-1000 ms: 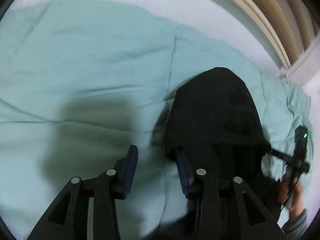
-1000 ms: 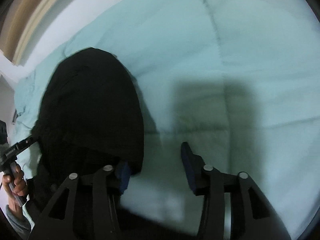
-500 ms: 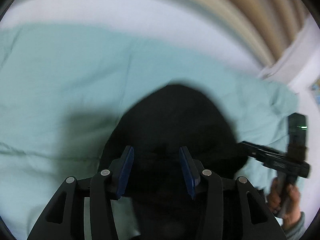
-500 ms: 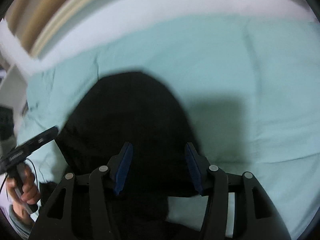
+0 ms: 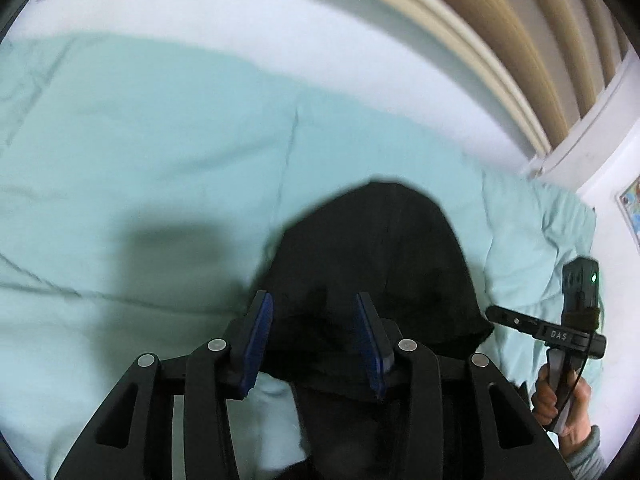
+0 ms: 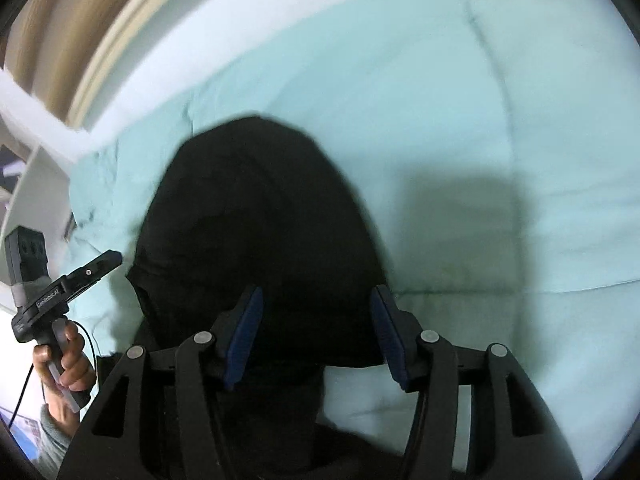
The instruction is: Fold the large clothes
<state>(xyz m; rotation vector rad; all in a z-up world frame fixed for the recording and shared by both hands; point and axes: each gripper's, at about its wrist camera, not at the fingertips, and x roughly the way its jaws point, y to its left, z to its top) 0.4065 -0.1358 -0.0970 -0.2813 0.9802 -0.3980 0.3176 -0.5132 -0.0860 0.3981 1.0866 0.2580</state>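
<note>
Black garment [image 5: 372,264] spread on a mint quilt [image 5: 160,152], left claw [image 5: 316,336] and right claw [image 6: 318,336] both agape above it, gripping nothing

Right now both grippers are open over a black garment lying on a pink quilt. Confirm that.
Wrong on the color. The quilt is light green, not pink, as the right wrist view shows. The left gripper and right gripper are open over the black garment.
</note>
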